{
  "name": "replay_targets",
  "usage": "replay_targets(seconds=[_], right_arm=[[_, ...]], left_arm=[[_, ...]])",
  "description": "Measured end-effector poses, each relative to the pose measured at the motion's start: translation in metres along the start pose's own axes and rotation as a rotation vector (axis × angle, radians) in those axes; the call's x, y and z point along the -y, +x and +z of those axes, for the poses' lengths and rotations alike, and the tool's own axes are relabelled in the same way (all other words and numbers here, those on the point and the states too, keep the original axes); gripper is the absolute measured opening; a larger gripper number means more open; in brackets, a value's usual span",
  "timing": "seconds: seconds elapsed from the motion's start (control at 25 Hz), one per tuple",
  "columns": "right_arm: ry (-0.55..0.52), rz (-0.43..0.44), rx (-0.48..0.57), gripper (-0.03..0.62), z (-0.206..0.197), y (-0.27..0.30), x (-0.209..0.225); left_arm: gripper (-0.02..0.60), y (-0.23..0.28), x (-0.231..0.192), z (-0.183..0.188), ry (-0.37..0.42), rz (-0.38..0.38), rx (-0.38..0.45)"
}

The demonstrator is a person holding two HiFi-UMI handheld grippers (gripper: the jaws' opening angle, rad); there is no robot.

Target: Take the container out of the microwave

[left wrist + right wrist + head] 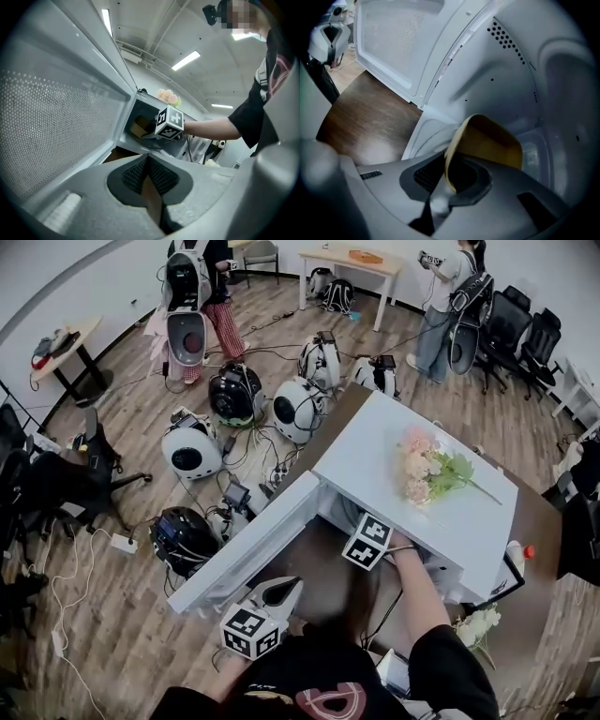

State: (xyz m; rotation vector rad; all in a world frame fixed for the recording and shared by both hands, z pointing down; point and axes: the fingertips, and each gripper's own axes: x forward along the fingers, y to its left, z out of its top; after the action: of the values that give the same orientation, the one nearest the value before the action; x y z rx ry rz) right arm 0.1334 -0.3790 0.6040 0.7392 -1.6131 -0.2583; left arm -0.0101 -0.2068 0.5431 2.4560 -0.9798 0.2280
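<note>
A white microwave (375,451) stands on a brown table with its door (248,545) swung open to the left. Inside lies a tan container (492,145), tilted, which also shows in the left gripper view as the container (138,127) deep in the cavity. My right gripper (447,180) reaches into the cavity and is shut on the container's near rim. In the head view only its marker cube (367,540) and the forearm show. My left gripper (281,589) hangs shut and empty just below the door's front edge, its pads (157,176) pressed together.
Pink artificial flowers (424,470) lie on the microwave's top. A white bottle with a red cap (517,554) stands at the table's right. Round white and black devices (192,448) and cables cover the floor to the left. People and office chairs (511,320) are at the back.
</note>
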Motion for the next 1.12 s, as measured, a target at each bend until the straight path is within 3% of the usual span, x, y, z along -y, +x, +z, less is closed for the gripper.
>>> replay_targets(seconds=[0.32, 1.12], right_arm=[[0.006, 0.049, 0.006, 0.041, 0.002, -0.012, -0.015], [0.008, 0.059, 0.017, 0.029, 0.008, -0.032, -0.036]], left_arm=[[0.009, -0.002, 0.005, 0.002, -0.002, -0.023, 0.012], [0.009, -0.008, 0.010, 0.002, 0.015, -0.064, 0.023]])
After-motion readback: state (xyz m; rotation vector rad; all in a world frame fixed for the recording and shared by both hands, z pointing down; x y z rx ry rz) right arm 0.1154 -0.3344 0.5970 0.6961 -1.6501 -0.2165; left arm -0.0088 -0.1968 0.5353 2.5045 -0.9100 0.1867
